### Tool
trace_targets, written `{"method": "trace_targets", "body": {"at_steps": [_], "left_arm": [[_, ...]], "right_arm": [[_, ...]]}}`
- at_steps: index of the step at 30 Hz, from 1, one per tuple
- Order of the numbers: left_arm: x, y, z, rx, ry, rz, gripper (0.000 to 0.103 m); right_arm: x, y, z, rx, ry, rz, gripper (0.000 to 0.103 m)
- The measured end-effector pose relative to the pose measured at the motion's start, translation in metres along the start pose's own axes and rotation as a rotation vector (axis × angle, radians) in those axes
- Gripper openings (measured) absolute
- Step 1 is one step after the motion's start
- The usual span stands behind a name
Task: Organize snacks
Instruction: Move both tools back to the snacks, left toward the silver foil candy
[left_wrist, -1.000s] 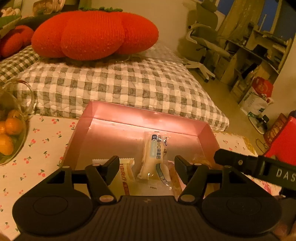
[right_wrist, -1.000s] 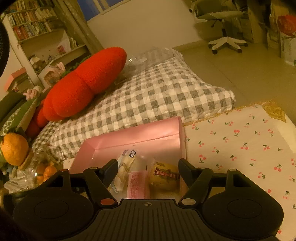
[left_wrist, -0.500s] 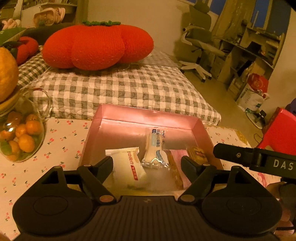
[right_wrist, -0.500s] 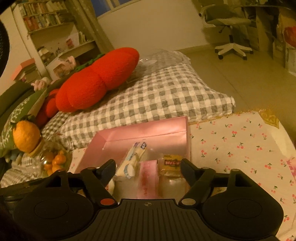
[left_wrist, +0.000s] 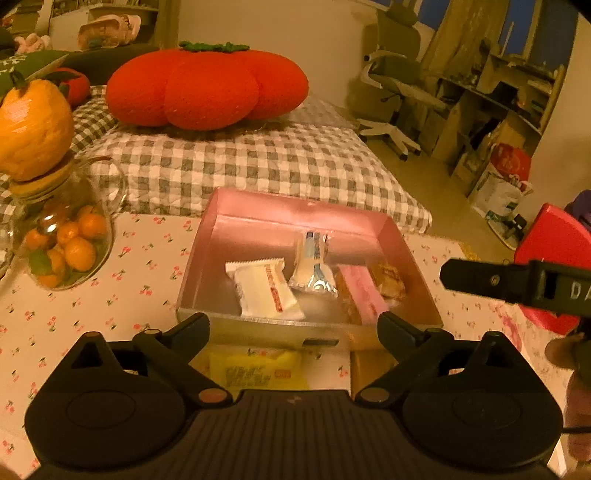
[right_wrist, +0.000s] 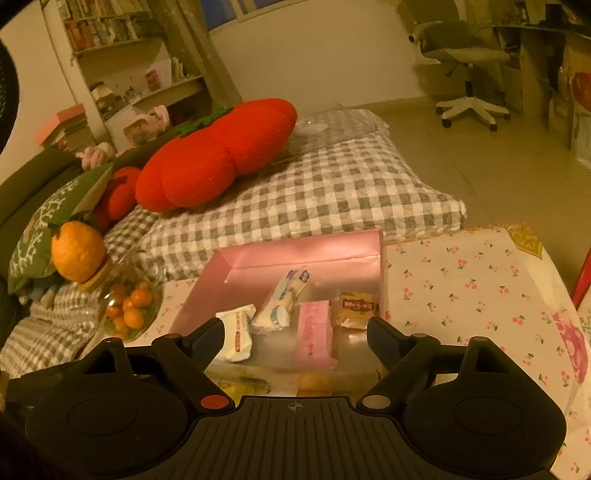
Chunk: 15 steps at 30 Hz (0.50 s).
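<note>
Cherry-print tablecloth (right_wrist: 461, 291) lies bare right of the pink box (left_wrist: 404, 243); both grippers' jaws, just widening, stand released, nothing between.

Box (left_wrist: 207, 258) sitting mid-frame on table (left_wrist: 140, 280) w/ four snack packs (left_wrist: 264, 288) lying side by side in it. Jar (left_wrist: 66, 243) standing at frame left, beside box. Another pack (left_wrist: 255, 369) lying on table below box's lower wall. Mattress (left_wrist: 240, 166) lying above box, cushion (left_wrist: 207, 88) resting on it.
</note>
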<state>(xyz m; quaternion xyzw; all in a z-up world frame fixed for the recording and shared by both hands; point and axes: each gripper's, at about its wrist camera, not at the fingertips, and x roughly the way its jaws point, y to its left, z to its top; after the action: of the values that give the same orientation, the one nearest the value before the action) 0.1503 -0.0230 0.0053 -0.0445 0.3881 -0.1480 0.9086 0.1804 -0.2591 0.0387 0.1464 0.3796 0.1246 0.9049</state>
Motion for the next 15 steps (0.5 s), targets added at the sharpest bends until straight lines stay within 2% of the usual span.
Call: {"method": "trace_targets", "body": {"at_steps": [6,15], "left_arm": [[-0.013,0.002,-0.012,0.015,0.009,0.009,0.102],[-0.030,0.012,-0.037,0.038,0.005,0.015,0.102]], "right_arm": [[-0.010,0.010,-0.010,-0.021,0.004,-0.003,0.087],[-0.019,0.019,-0.034,-0.081,0.000,0.001,0.091]]}}
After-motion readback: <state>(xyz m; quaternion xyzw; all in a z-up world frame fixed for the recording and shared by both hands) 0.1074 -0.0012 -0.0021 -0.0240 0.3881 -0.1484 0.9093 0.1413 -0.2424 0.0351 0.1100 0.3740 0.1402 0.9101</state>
